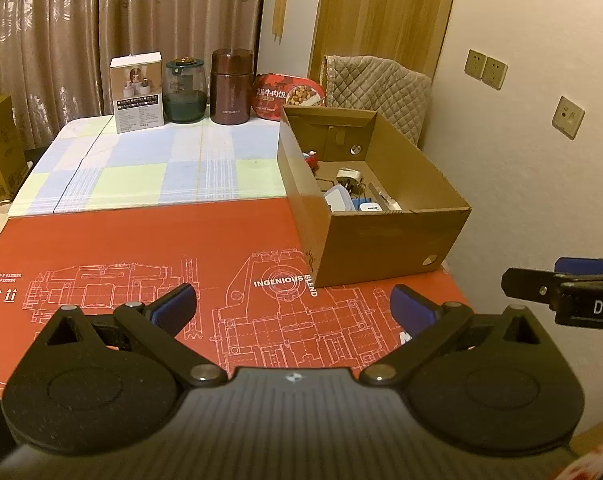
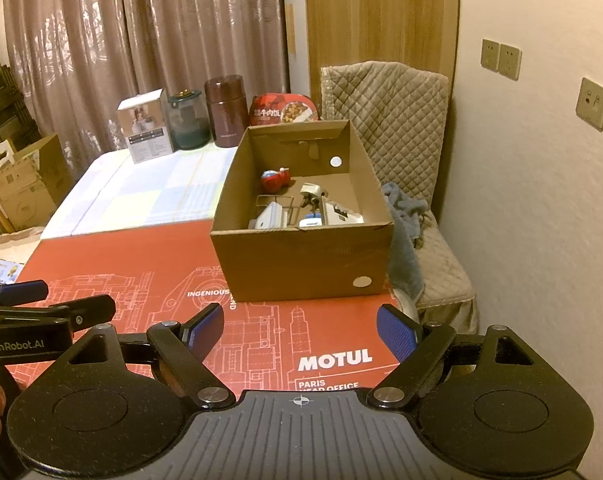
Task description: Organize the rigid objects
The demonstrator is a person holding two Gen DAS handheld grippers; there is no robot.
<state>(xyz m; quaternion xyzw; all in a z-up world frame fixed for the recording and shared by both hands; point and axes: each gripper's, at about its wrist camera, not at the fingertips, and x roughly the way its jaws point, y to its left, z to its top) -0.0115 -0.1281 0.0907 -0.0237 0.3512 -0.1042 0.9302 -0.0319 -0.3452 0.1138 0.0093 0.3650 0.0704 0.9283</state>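
**Both grippers empty, small items lying in the box**

At far left a white carton (image 1: 137,92), a green-tinted glass jar (image 1: 185,90) and a brown flask (image 1: 231,86) stand in a row on the checked cloth (image 1: 141,168), with a red food tub (image 1: 289,94) just right of them. Nearer, the left gripper (image 1: 291,306) hangs over the red printed board (image 1: 141,240), jaws spread, nothing between them. The right gripper (image 2: 301,330) is the same: spread and empty.

The small rigid items, among them a red toy (image 2: 275,180) and a white plug (image 2: 311,192), lie loose inside the open cardboard box (image 2: 301,256) at right, which sits on the board's far right part.

Risks, as I judge them: the items are crowded, so a reach could pinch two at once or snag on the box wall. The light box might slide toward the board's right edge. The glass jar could tip if clipped.
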